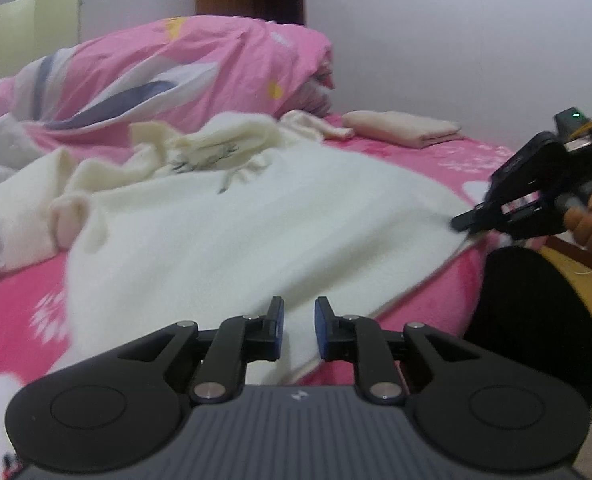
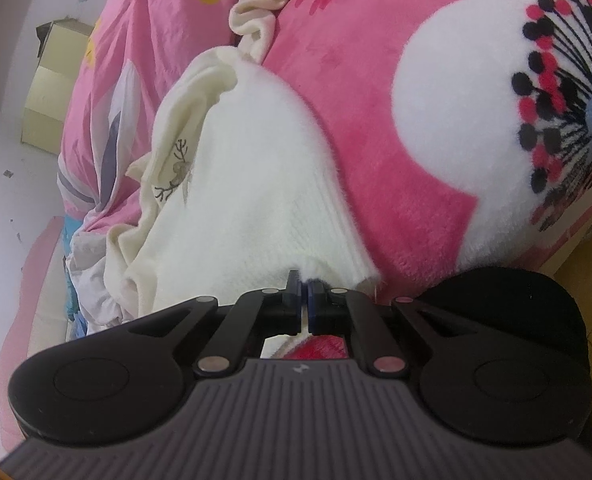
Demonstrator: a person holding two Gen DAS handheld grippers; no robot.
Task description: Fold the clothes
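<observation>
While left claw (image 1: 299,328) gapes over sweater (image 1: 256,216), right claw (image 2: 304,306) pinches hem; only left view shows folded towel (image 1: 403,132).

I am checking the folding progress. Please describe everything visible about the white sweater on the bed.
The white sweater looks soft, fuzzy and ribbed near its hem. It lies mostly spread on the pink bed cover, with its far part crumpled, showing a cream lining with small deer drawings. The right tool is shut on one hem corner. The left tool is slightly open over the near edge, not pinching it.
</observation>
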